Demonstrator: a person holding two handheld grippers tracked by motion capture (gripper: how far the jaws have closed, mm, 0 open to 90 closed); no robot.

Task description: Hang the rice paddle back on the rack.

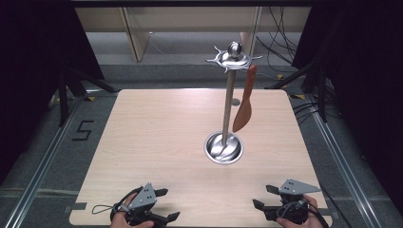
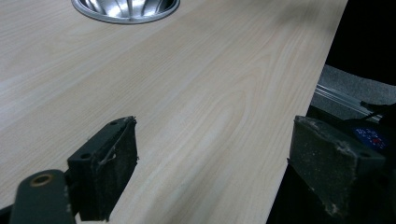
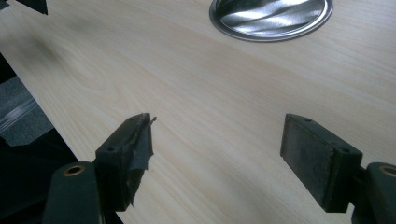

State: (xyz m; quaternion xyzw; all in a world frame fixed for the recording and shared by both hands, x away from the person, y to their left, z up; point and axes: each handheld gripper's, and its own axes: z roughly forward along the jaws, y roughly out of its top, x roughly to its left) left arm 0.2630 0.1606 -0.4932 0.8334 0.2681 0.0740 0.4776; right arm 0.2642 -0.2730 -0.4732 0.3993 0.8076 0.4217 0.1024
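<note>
Both grippers, left gripper [image 1: 164, 205] and right gripper [image 1: 265, 197], sit at 6 o'clock on the counter [image 1: 157, 137], jaws wide, holding nothing. Spatula [image 1: 244, 100] hangs off the stand [image 1: 228, 107] at 12, probably for easy grabbing.

Beyond the far edge of the pale wooden table [image 1: 157, 142] the grey floor [image 1: 43, 137] runs back to a light wooden frame [image 1: 135, 38] standing upright against the wall. Black cables [image 1: 280, 42] trail in loops across the floor at the back right. Dark curtains [image 1: 28, 71] hang down both sides. A black "5" [image 1: 82, 130] is taped on the floor left of the table, close to a metal rail [image 1: 45, 166] that runs along that side; another rail [image 1: 349, 175] lines the right side.
</note>
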